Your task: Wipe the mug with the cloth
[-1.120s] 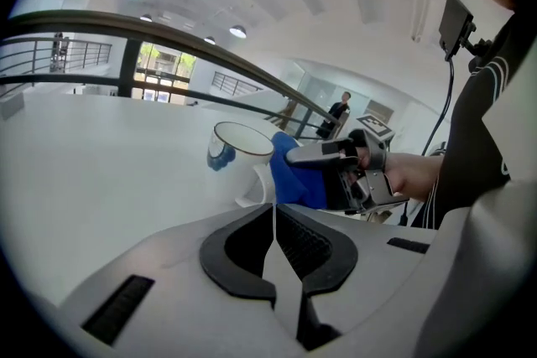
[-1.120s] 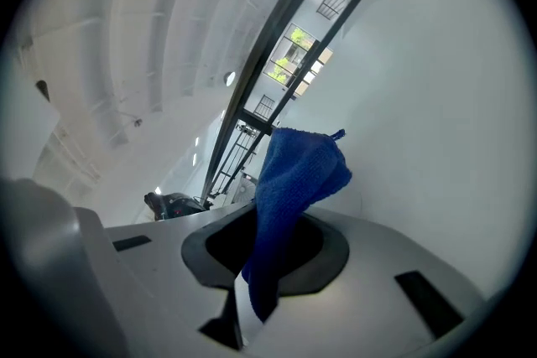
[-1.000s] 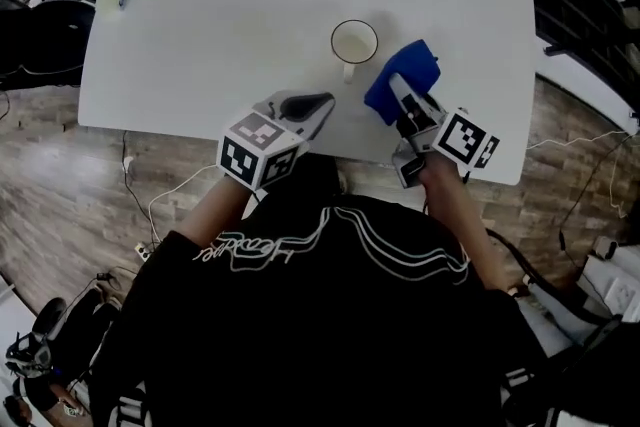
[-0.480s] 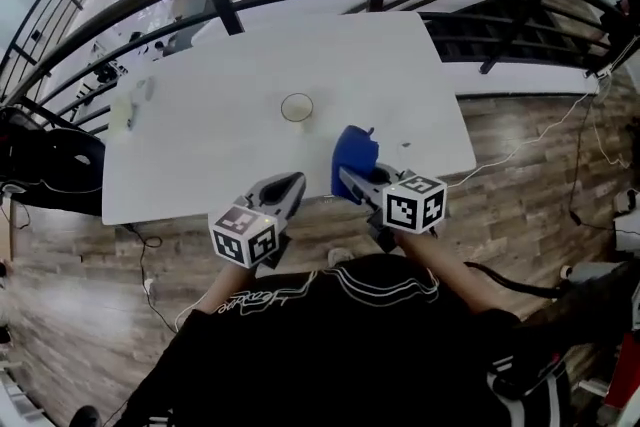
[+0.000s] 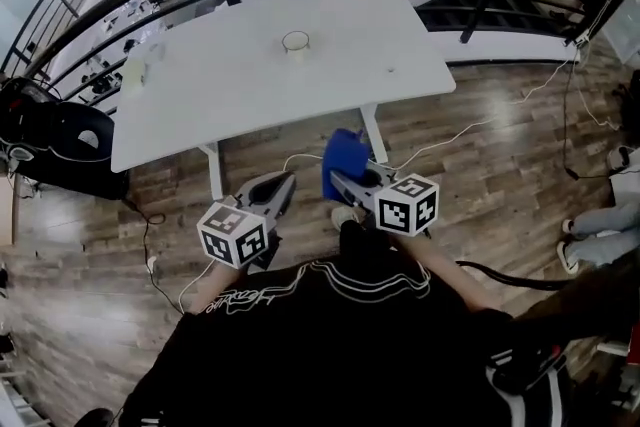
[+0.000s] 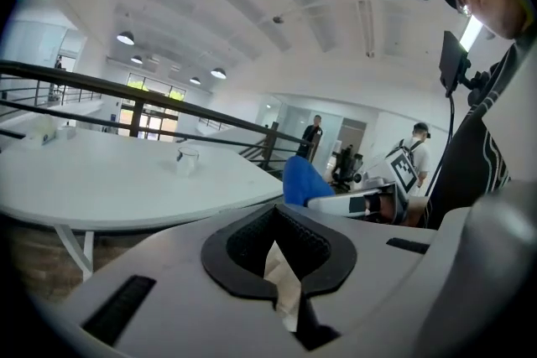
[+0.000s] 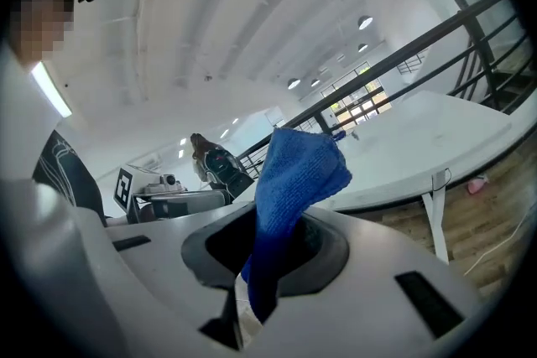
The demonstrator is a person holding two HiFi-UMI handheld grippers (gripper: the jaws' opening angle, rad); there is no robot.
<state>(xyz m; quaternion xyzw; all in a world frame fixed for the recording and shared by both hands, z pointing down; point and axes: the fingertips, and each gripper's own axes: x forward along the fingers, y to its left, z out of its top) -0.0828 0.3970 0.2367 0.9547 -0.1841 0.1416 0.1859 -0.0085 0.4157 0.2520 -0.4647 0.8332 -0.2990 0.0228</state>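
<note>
The right gripper (image 5: 334,178) clamps one blue cloth (image 5: 345,155) in its fingers; the left gripper (image 5: 284,179) has its fingers closed, empty. The one mug (image 5: 295,41) sits on the counter (image 5: 230,95), well beyond both fingertips, handle indiscernible.

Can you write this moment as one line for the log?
left gripper: jaws shut, empty | right gripper: shut on blue cloth | mug: on table, apart from both | wiping: not under way
</note>
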